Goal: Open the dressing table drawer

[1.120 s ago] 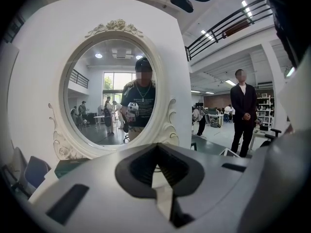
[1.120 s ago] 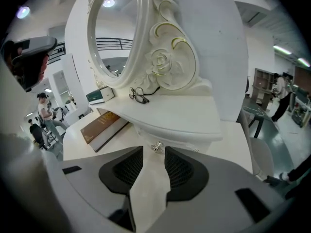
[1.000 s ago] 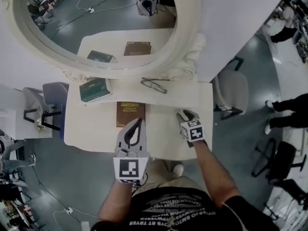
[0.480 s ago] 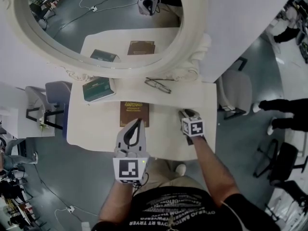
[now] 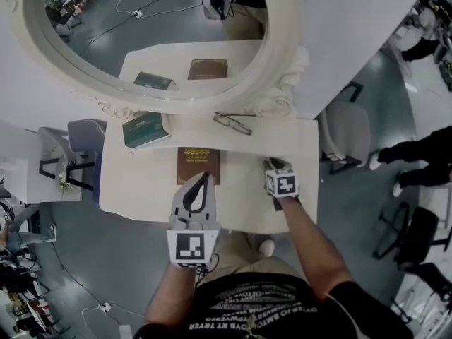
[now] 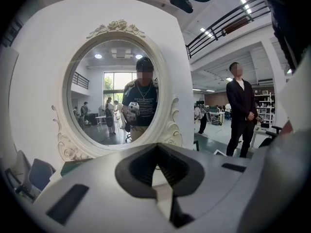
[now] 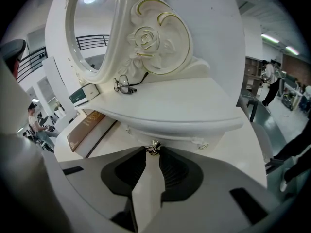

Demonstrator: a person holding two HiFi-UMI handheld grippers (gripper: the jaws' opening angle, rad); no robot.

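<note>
A: Biggest first?

B: White dressing table, near edge partly covered by two forearms. Behind it, a large oval mirror in a carved cream frame, cut off at the top of the head view. To the right, a grey padded chair, half tucked behind the table's corner.

A: And the drawer?

B: Shallow white drawer front, tucked under the curved white shelf at the mirror's foot, right of centre. Hidden under that shelf in the head view, so visible only in the right gripper view. Seemingly flush and closed, though seams hard to trace.

A: On top?

B: Dark green hardback book on the shelf at left. Brown book with gold lettering flat on the tabletop, lettering too small to read, near end behind the left gripper. Thin dark-rimmed spectacles on the shelf, well apart from both books.

A: Tongs?

B: Left: over the table's near edge, tips together, nothing between. Right gripper: just been closing, now narrow, pinching the small silvery metal knob of that drawer from both sides. From above, mostly hidden beneath its own marker cube.
</note>
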